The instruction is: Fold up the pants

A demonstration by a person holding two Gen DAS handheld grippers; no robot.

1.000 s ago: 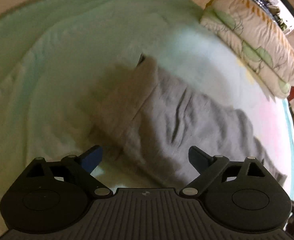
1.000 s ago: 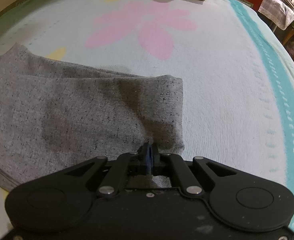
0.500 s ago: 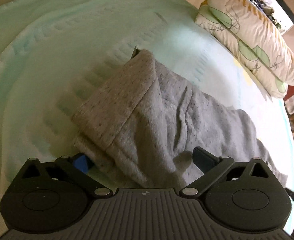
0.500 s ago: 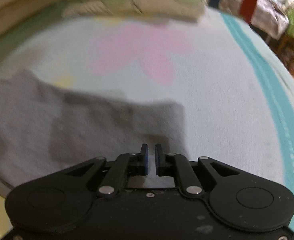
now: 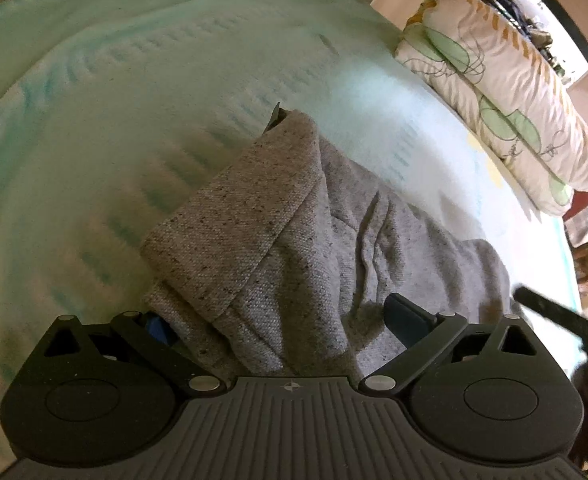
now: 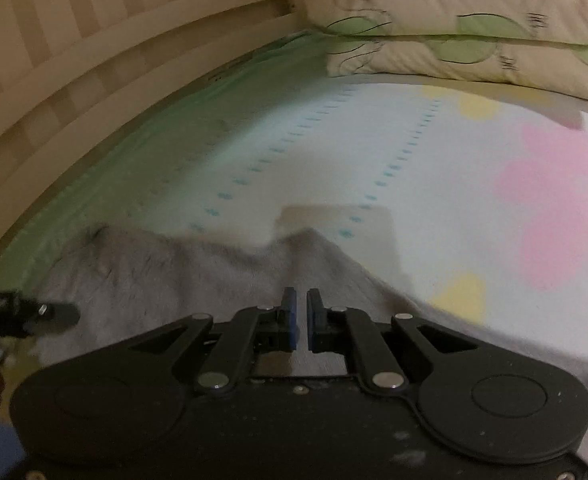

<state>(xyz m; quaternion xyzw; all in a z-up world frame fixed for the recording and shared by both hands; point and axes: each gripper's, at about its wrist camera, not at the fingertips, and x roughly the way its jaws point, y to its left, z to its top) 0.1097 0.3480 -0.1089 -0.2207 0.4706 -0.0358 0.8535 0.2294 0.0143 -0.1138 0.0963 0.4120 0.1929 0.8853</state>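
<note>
Grey flecked pants (image 5: 294,240) lie on the bed with one part folded back over the rest. My left gripper (image 5: 280,320) is open wide just above them. The fold's near edge runs between its fingers, and the cloth half covers the blue left pad (image 5: 156,326). In the right wrist view, my right gripper (image 6: 301,314) hovers over the pants (image 6: 166,276). Its jaws are closing, with a narrow gap and nothing between the pads. A dark part of the left gripper (image 6: 26,314) shows at the left edge of that view.
The bedsheet (image 6: 414,160) is pale green and white with pink and yellow flowers. Two stacked leaf-print pillows (image 6: 474,20) lie at the head of the bed, also seen as pillows (image 5: 494,92). A wooden slatted bed frame (image 6: 94,48) runs along the far side.
My right gripper let go of the pants' hem, opened slightly and swung left across the pants toward the bed frame. The left gripper stayed put, and the folded cloth settled between its fingers.
</note>
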